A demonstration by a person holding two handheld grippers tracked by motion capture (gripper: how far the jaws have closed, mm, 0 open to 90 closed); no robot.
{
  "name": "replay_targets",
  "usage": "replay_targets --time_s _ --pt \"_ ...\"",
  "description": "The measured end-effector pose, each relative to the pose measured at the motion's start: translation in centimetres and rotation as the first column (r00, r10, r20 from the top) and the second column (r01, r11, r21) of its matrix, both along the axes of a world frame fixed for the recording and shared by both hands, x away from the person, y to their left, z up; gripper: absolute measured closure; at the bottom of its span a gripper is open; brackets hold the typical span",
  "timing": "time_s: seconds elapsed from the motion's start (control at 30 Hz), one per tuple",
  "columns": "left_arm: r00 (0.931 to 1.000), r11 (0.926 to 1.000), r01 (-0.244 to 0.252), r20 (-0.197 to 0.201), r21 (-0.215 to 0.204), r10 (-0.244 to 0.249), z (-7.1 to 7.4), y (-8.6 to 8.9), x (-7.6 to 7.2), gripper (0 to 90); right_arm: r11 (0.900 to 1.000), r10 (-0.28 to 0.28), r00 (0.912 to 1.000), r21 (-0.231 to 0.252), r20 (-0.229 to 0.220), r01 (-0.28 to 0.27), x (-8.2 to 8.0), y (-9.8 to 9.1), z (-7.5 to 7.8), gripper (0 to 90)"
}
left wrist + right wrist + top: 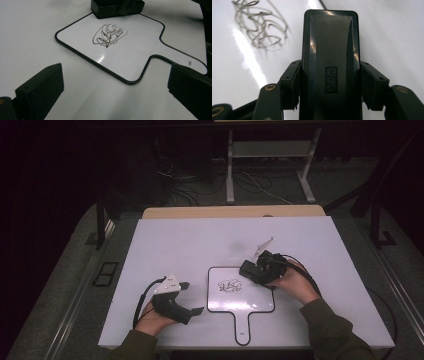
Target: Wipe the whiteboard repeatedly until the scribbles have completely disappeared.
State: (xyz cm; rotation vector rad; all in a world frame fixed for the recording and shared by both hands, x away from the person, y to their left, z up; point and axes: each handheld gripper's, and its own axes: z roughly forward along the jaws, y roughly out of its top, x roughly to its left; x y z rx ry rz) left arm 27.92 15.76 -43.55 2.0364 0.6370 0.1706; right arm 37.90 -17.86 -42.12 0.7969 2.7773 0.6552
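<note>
Room: dark around the bench, tangled floor cables (pixel 200 182) and a grey metal frame (pixel 270 150) behind it.
Bench: white top (pixel 190 240), a tan strip along the far edge (pixel 232 212), bare apart from my gear.
Whiteboard: small paddle-shaped board (pixel 250 297), black rim, lying flat near the front edge, handle towards me.
Scribble: grey pen loops (pixel 108 35) in the middle of the board.
Eraser: black block (pixel 330 50) with "deli" on its back, at the board's far right corner, close beside the scribble, not on it.
Right gripper: (pixel 260 269) jaws clamped on the eraser's two long sides; I see my right hand (pixel 295 284) behind it.
Left gripper: (pixel 192 297) jaws spread wide, nothing between them, on the bench just left of the board, pointing at it.
In the way: eraser and right gripper cover the board's far corner from the left gripper view.
Open room: wide bare bench on the far half and far left; front edge near my sleeves.
</note>
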Motion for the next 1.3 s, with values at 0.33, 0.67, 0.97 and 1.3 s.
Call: replay_targets --time_s 0.33,0.67,0.97,1.3 --pt "1.0 1.0 -0.001 0.002 -0.003 0.001 0.0 0.0 0.0 0.0 0.9983 0.052 0.9986 -0.029 0.008 -0.052 -2.8 0.1 0.1 38.8" --pt "1.0 1.0 0.0 0.0 -0.001 0.0 0.0 -0.1 0.0 0.0 0.9995 0.028 0.9996 -0.016 -0.003 -0.028 -1.6 -0.3 0.1 38.8" --pt "1.0 1.0 -0.001 -0.003 0.003 0.001 -0.1 -0.1 0.0 0.0 0.9988 -0.049 0.9988 -0.004 -0.005 0.048 0.9 -1.0 0.0 38.8" --pt "1.0 1.0 0.004 -0.001 0.006 -0.004 -0.1 -0.1 0.0 0.0 0.9993 -0.031 0.9995 -0.018 0.001 0.031 0.5 -0.3 0.0 38.8"
